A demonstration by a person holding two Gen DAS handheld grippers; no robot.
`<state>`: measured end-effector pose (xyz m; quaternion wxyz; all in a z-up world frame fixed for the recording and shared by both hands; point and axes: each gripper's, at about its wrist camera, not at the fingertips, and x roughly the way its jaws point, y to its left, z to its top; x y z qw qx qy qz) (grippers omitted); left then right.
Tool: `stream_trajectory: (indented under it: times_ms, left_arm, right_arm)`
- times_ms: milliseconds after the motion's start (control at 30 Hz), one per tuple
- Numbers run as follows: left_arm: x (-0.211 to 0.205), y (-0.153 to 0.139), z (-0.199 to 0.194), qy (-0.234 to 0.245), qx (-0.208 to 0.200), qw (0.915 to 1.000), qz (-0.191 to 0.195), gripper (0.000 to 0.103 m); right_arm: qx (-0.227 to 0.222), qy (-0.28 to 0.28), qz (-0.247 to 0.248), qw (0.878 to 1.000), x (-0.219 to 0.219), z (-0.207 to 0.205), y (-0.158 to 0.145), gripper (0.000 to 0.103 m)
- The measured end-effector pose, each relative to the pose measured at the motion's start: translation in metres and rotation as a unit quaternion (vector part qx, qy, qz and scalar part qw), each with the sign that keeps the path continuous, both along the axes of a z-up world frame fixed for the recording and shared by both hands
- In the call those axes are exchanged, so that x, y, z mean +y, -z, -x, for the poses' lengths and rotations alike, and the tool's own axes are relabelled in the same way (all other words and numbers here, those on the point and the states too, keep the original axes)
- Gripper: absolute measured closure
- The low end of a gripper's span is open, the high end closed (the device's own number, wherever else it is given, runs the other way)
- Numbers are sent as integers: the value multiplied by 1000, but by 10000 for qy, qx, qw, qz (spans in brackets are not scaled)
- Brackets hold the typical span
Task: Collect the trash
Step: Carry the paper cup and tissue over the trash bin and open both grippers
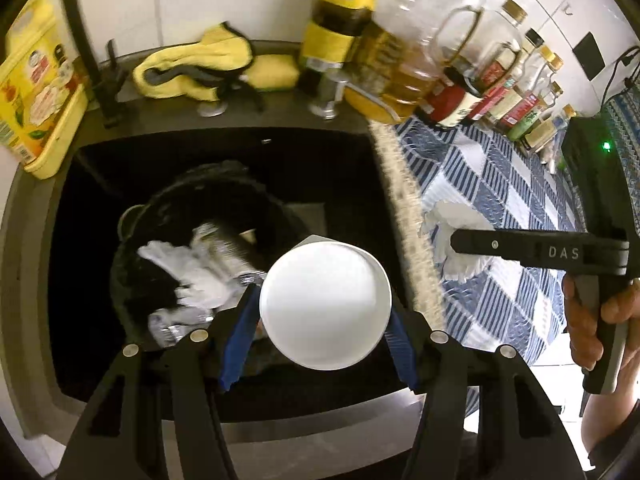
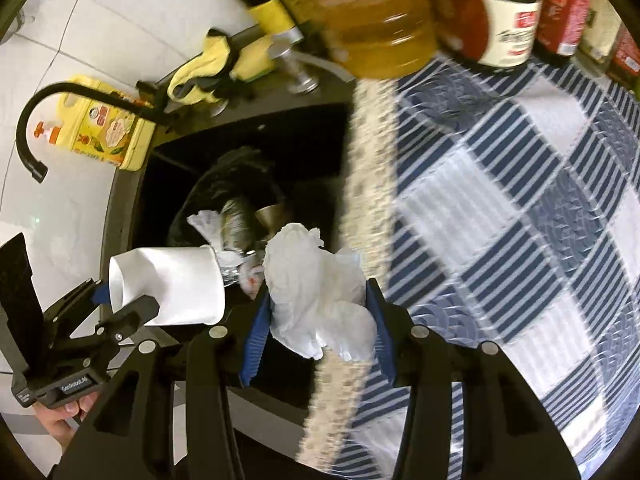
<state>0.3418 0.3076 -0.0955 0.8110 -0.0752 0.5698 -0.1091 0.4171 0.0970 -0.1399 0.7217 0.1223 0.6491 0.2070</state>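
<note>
Both grippers loaded over the sink

Left gripper [image 1: 324,344] has its fingers clamped on a white cup [image 1: 325,306], held on its side with the mouth toward the camera, right above the black bin [image 1: 192,240] sitting in the sink [image 1: 100,200]; white wads already lie inside. Right gripper [image 2: 318,320] has its fingers pinched on a crumpled tissue [image 2: 316,292], over the sink's edge beside the blue checked cloth [image 2: 520,220] on the counter [image 1: 280,108].

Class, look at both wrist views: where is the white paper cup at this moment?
The white paper cup is clamped in the left hand-held gripper, above the bin in the black sink, left of the crumpled tissue.
</note>
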Motion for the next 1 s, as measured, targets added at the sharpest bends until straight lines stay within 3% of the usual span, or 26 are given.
stream_trajectory:
  times_ms: [300,567,800,1000]
  left_arm:
    - [68,2,20,-309,-25,9995,-1,46]
    - [118,-10,30,-752,-217,9969,62,46]
    - [135,-22,21,-841,-434,9953,199,46]
    - [134,-7,4,-810,-317,9956,358,46]
  right_arm:
    - [76,-336,-67,9994,79,11,3,57]
    - [-104,-753,-112,9970,139,4,-13,56]
    - [-271,-906,-81,9955,166,-12,-28,56]
    - [-186,-927,7,9955,171,-26,-23,56]
